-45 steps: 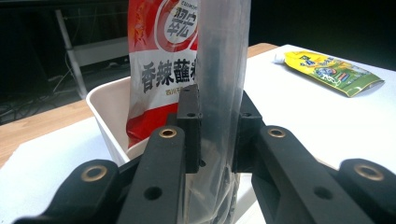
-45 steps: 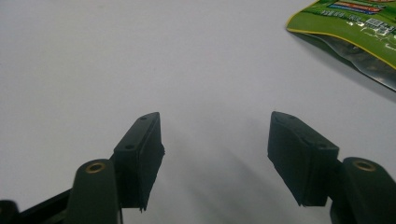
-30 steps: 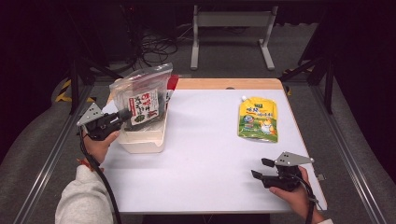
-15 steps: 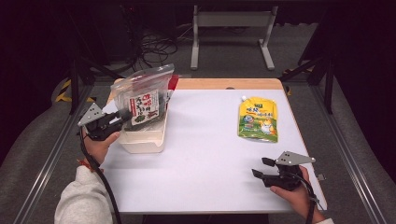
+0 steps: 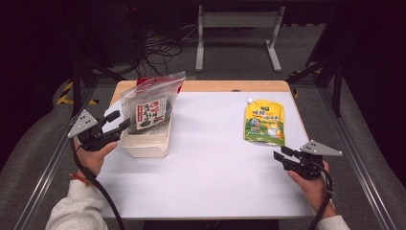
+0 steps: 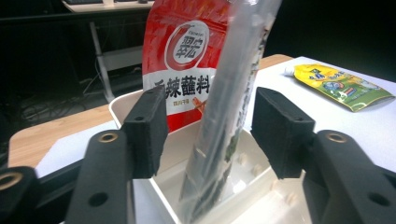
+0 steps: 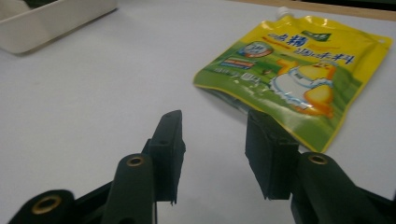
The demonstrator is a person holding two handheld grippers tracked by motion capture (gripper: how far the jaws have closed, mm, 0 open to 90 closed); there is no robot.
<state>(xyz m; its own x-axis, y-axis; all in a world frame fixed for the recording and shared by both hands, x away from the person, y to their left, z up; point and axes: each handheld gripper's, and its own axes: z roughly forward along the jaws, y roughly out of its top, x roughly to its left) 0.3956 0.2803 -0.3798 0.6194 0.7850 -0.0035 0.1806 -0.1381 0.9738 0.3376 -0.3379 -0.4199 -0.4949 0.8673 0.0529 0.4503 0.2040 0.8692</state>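
1. High view: the left tongs (image 5: 119,120) sit at the desk's (image 5: 210,167) left edge, their jaws apart and pointing at the clear seaweed bag (image 5: 149,106). That bag stands tilted in a white tray (image 5: 146,143) near the far left corner, with a red pouch (image 5: 178,87) just behind it. The right tongs (image 5: 281,154) rest near the near right corner with their jaws apart, and a yellow spout pouch (image 5: 265,121) lies flat just beyond them, towards the right edge.

2. Left gripper view: the jaws of the left tongs (image 6: 208,130) stand open on either side of the clear seaweed bag (image 6: 233,93), neither pad touching it. The bag stands on edge inside the white tray (image 6: 154,186), leaning against the red pouch (image 6: 187,60). The yellow spout pouch (image 6: 341,86) lies well apart on the white desk.

3. Right gripper view: the right tongs (image 7: 212,154) gape empty above the desk (image 7: 93,93). The yellow spout pouch (image 7: 299,70) lies flat just ahead, near the right jaw; I cannot tell whether they touch. A corner of the white tray (image 7: 51,21) shows at the far left.
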